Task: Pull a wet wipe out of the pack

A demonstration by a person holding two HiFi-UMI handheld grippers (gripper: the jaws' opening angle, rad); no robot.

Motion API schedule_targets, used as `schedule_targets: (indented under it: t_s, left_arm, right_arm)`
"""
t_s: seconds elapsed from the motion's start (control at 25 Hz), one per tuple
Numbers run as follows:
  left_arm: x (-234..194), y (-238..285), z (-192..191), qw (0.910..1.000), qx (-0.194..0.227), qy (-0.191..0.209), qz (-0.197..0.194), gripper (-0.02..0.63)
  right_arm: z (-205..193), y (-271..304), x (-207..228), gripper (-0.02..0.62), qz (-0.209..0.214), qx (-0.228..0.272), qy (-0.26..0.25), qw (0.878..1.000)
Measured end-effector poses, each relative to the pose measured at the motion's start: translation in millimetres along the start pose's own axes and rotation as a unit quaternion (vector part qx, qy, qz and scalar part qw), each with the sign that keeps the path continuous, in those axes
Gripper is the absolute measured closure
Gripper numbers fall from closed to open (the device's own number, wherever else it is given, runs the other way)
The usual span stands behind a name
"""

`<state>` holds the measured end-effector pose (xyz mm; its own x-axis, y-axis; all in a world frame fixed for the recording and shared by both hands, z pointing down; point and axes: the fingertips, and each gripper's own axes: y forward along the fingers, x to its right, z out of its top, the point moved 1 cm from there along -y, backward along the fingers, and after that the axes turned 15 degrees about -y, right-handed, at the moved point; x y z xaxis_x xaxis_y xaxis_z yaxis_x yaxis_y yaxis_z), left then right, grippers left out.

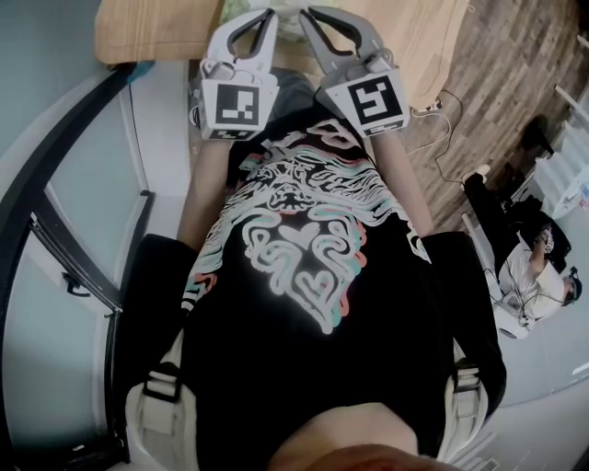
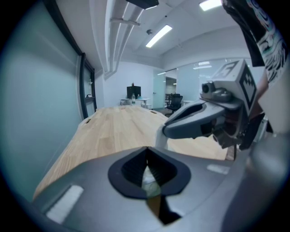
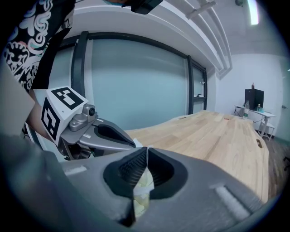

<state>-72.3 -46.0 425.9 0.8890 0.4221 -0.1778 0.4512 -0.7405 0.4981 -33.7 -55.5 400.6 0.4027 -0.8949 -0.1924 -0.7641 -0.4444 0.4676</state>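
Both grippers are held side by side over the near edge of a pale wooden table. My left gripper has its tips together, and so does my right gripper. A pale green-white thing, probably the wipe pack, shows between and under them, mostly hidden. In the left gripper view the jaws meet at the tips, and that pale thing shows through the gap behind them. The right gripper view shows the same: jaws shut, the pale thing below. I cannot tell whether either gripper pinches it.
A glass wall with dark frames runs along the left. Wood-look floor with cables lies to the right, where a seated person is. The table top stretches far ahead; a desk with a monitor stands at the room's end.
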Motion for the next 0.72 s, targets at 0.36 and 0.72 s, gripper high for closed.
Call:
schedule_targets:
  t_s: [0.36, 0.72]
  left_arm:
    - [4, -4, 5, 1.0000, 0.004, 0.006, 0.002, 0.618]
    - [4, -10, 9, 0.9998, 0.006, 0.016, 0.004, 0.618]
  right_arm:
    - [7, -9, 6, 0.589, -0.009, -0.003, -0.006, 1.000]
    - [13, -14, 9, 0.589, -0.016, 0.007, -0.006, 1.000]
